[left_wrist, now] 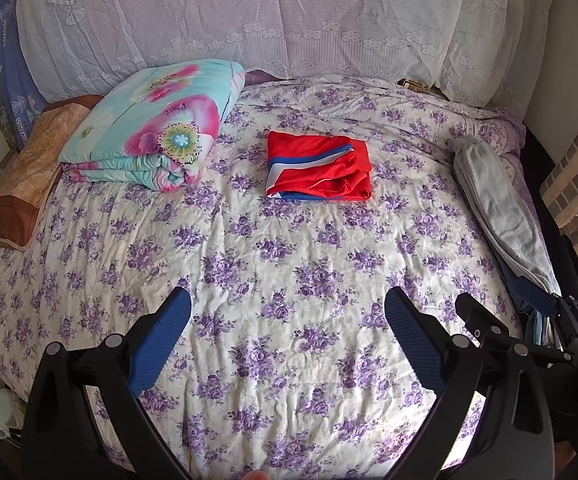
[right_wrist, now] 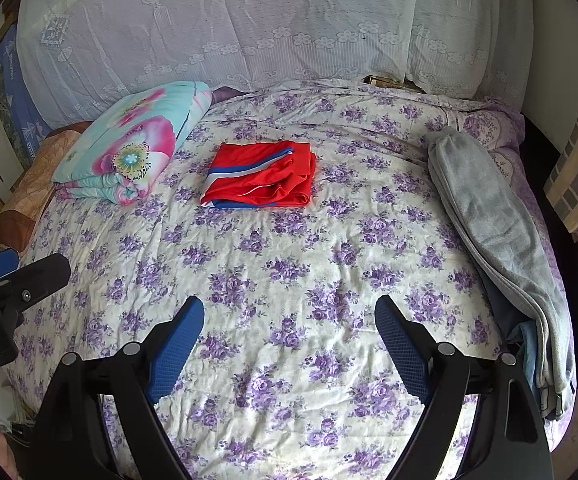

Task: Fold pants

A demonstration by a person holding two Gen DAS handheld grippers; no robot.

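- Left gripper [left_wrist: 287, 300]: jaws spread wide, nothing between the blue ribbed pads; it hangs over bare bedspread [left_wrist: 289, 380], well short of any garment.
- Right gripper [right_wrist: 289, 308]: likewise spread and empty, over the middle of the bed.
- Red pants [right_wrist: 259, 174]: lying toward the far side of the bed as a compact rectangular stack, blue and white stripes across the top layer. Judged already folded; its near-right corner looks loosely bunched.
- Grey pants [right_wrist: 493, 236]: a long narrow strip along the right edge of the bed, legs apparently laid one on the other. Darker blue fabric shows under its near end; what that is cannot be told.
- Judgement: the grey pair is probably the next piece, not yet touched.
- Risk: the grey strip lies at the mattress edge; a pull by one end could drag it over the side.
- Risk: a pinch at the layered near end could take the blue fabric beneath, or only the top layer, so the legs come apart.
- Risk: the crinkled bedspread could be caught along with the garment.
- Materials: red pants smooth, slightly shiny, thin; likely slippery. Grey pants matte, fleecy, thicker; likely to hold a crease poorly.
- Surroundings: folded floral quilt [left_wrist: 149, 128] at far left, puffy and soft; lace curtain [left_wrist: 289, 12] behind.
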